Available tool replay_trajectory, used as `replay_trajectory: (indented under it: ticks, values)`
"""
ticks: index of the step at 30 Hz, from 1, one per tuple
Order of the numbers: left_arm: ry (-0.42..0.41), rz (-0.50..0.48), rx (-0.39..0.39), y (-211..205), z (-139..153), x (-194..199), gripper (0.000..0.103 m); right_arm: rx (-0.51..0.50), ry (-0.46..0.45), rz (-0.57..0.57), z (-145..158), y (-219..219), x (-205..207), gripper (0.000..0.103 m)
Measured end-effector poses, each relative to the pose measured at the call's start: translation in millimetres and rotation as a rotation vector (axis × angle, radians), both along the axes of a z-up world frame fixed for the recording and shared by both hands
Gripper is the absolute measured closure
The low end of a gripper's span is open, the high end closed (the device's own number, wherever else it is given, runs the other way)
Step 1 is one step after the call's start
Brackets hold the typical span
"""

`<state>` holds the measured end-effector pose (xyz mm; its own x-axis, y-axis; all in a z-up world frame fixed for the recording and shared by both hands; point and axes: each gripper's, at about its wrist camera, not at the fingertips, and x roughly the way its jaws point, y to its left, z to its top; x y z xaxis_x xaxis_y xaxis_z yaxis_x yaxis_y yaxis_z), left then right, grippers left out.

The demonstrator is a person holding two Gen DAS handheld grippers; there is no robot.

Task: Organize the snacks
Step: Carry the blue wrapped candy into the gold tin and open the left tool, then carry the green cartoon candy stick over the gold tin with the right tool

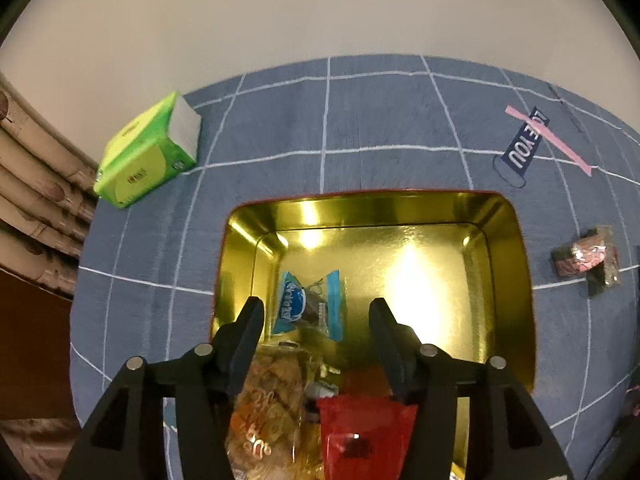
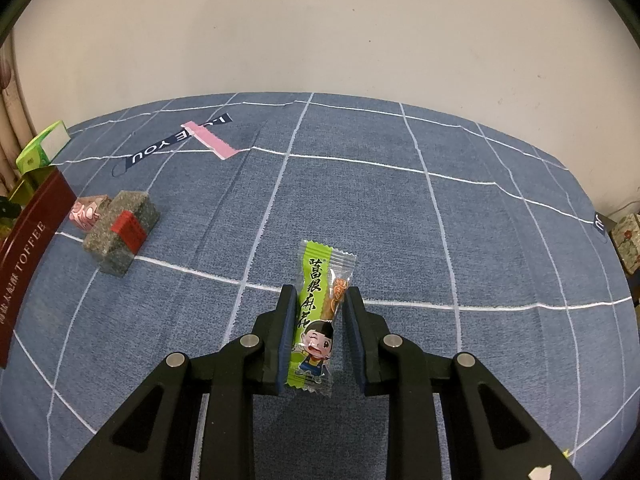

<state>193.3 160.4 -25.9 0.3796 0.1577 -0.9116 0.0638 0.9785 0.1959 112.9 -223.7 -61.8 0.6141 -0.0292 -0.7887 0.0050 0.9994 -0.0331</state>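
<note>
My left gripper (image 1: 316,306) hangs open over an open gold tin (image 1: 508,264). A blue packet (image 1: 306,304) lies on the tin's floor, free of both fingers. Nearer the camera, a clear bag of brown snacks (image 1: 272,400) and a red packet (image 1: 360,432) also lie in the tin. In the right wrist view my right gripper (image 2: 318,292) is shut on a long green snack packet (image 2: 314,320), which stands lengthwise between the pads over the blue checked cloth (image 2: 400,220). The tin's dark red wall (image 2: 28,256), marked TOFFEE, is at the far left.
A green tissue box (image 1: 148,152) sits at the cloth's far left corner, near a wall. A grey speckled packet with a red label (image 2: 120,232) and a pink packet (image 2: 86,210) lie just right of the tin. A pink strip (image 2: 210,140) lies farther back.
</note>
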Motion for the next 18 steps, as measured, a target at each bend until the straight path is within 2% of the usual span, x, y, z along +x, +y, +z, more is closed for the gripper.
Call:
replay_trajectory:
  ticks: [4, 9, 18]
  values:
    - [-0.042, 0.011, 0.011, 2.5, 13.8, -12.8, 0.047, -0.009, 0.000, 0.001, 0.4, 1.2, 0.2, 0.080]
    - [-0.111, 0.047, 0.082, 7.3, 25.5, -45.8, 0.047, -0.007, 0.001, 0.001, 0.0, 0.7, 0.7, 0.080]
    - [-0.164, 0.143, 0.018, 31.4, 37.4, -103.9, 0.047, -0.026, 0.002, -0.022, -0.3, 4.0, 0.0, 0.081]
